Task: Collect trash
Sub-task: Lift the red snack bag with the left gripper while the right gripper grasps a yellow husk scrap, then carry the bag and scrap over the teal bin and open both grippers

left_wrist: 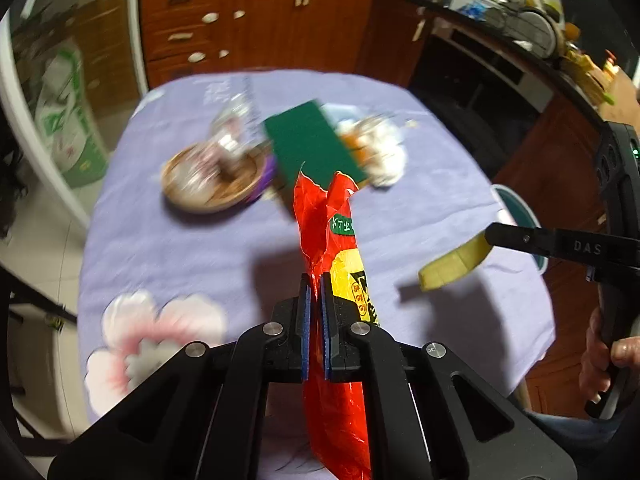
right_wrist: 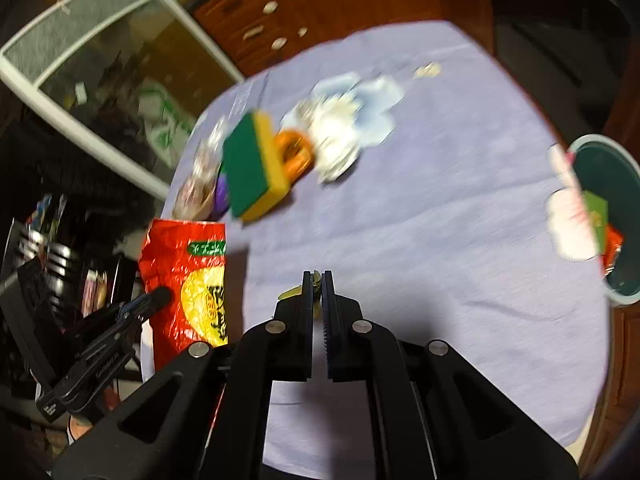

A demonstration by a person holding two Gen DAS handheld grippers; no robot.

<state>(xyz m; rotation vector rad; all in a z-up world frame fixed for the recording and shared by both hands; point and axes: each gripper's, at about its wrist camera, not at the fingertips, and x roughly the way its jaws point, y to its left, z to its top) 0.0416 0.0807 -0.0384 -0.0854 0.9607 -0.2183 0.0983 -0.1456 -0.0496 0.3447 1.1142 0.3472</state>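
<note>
Left claw [left_wrist: 315,280] pinches a red wrapper [left_wrist: 320,220], right claw [right_wrist: 317,278] a yellow peel [left_wrist: 452,264]; bin [right_wrist: 624,296] holds wrappers.

Each gripper, the left gripper [left_wrist: 315,280] and the right gripper [right_wrist: 317,278], is matte black plastic with angular linkage arms and triangular cut-outs behind the jaws. Round silver screws [left_wrist: 272,328] sit at the pivots behind the jaws, whose inner faces carry ribbed blue pads [left_wrist: 306,320]. White letters "DAS" [left_wrist: 587,247] mark the right gripper's finger.
</note>
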